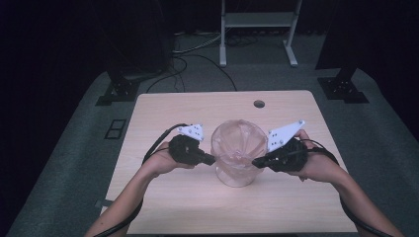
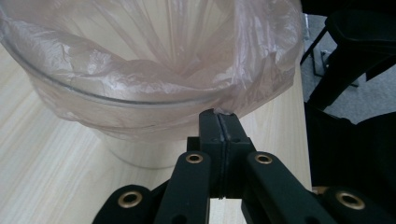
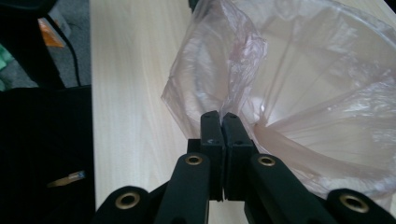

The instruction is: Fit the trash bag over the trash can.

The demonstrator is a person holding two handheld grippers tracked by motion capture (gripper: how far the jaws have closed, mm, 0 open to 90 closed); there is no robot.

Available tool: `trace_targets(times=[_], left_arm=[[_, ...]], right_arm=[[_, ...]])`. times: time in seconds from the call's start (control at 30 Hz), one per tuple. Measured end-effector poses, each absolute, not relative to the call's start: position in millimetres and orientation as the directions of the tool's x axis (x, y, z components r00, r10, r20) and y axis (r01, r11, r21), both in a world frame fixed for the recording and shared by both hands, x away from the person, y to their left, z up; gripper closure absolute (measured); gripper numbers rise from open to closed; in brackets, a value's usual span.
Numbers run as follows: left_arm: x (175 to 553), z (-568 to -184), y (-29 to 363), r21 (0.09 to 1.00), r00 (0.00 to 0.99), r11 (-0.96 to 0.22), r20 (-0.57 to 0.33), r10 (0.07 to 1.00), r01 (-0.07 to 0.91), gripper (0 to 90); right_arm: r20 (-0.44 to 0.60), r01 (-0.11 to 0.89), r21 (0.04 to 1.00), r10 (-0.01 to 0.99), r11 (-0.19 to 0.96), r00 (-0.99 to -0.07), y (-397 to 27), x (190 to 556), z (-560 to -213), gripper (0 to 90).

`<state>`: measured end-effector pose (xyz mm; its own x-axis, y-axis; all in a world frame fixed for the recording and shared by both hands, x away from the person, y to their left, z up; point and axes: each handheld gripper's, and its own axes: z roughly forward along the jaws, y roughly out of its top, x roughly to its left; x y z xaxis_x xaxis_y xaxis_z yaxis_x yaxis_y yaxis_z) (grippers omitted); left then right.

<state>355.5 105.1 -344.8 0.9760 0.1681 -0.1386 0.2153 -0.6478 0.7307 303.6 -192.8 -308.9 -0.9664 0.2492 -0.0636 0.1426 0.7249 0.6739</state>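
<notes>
Plastic liner [image 1: 240, 138], thin and pinkish, drapes inside and over the rim of a clear round container [image 1: 237, 174] standing near the middle of the wooden table [image 1: 163, 197]. At its nine o'clock the left gripper [image 1: 211, 160] pinches the liner's edge with jaws pressed together; at three o'clock the right gripper [image 1: 256, 161] does likewise.

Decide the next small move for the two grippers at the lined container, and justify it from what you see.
Probably draw both pinched edges outward and down over the rim. The left gripper and right gripper each clamp the pink plastic bag, whose edge looks bunched and loose around the clear container.
</notes>
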Motion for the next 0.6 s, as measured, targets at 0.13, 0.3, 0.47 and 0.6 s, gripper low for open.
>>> trace_targets(times=[0.13, 0.3, 0.47, 0.6], left_arm=[[350, -344, 106, 0.731, 0.978, -0.65, -0.135, 0.16, 0.208, 89.6], [347, -348, 107, 0.719, 0.979, -0.666, -0.13, 0.155, 0.2, 89.6], [349, -361, 102, 0.707, 0.979, -0.677, -0.141, 0.149, 0.205, 89.6], [352, -377, 97, 0.691, 0.976, -0.689, -0.15, 0.159, 0.218, 89.6]], right_arm=[[-0.064, 0.13, 0.672, 0.232, 0.729, -0.971, -194, 297, -311, 90.0], [-0.045, 0.135, 0.66, 0.218, 0.739, -0.975, -195, 291, -319, 90.0], [-0.008, 0.16, 0.623, 0.21, 0.766, -0.978, -191, 293, -340, 90.0], [0.015, 0.198, 0.579, 0.233, 0.791, -0.972, -188, 300, -367, 90.0]])
